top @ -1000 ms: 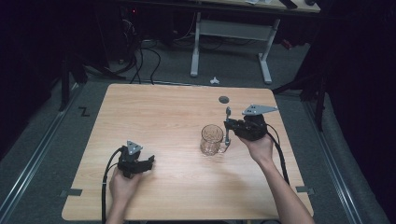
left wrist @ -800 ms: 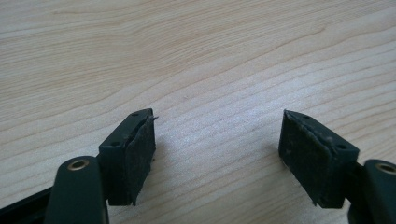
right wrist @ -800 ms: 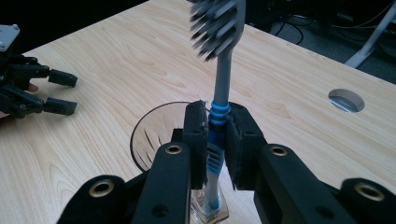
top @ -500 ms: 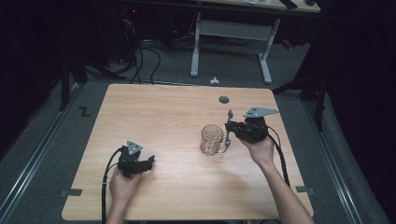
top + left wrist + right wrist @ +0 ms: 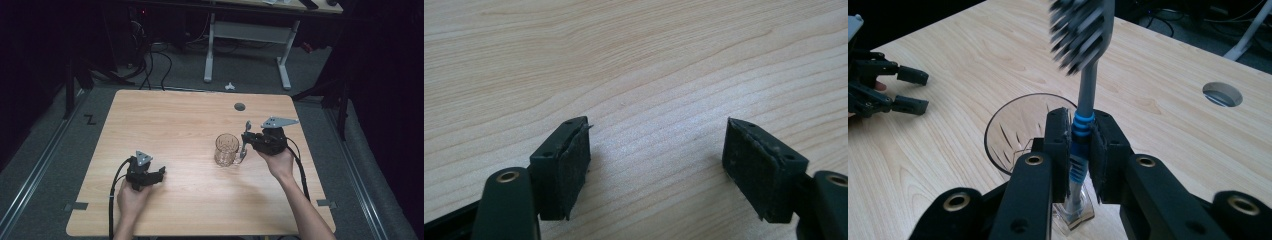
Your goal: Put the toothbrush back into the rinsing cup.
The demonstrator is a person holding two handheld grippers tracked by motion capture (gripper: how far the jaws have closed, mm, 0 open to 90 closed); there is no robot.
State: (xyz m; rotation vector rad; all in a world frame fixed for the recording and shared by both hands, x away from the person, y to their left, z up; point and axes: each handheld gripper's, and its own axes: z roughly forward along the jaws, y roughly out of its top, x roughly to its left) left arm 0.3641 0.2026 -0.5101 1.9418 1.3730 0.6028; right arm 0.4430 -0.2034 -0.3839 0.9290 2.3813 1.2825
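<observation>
A clear glass mug (image 5: 226, 148) (image 5: 1015, 131) stands on the wooden table (image 5: 190, 120), right of centre. My right gripper (image 5: 246, 141) (image 5: 1079, 137) is shut on a grey and blue toothbrush (image 5: 244, 140) (image 5: 1083, 85), held upright with its bristle head up, just right of the mug. My left gripper (image 5: 159, 176) (image 5: 656, 165) rests open on the table near the front left, with bare wood between its pads (image 5: 574, 165). In the right gripper view the left gripper (image 5: 910, 90) lies at the far left.
A round cable hole (image 5: 240, 106) (image 5: 1222, 94) sits in the table near its far edge. Beyond the table are a white desk frame (image 5: 245, 35), cables and a small white object (image 5: 229, 86) on the floor.
The right gripper with the toothbrush has shifted very slightly beside the mug. The left gripper has stayed where it was.
</observation>
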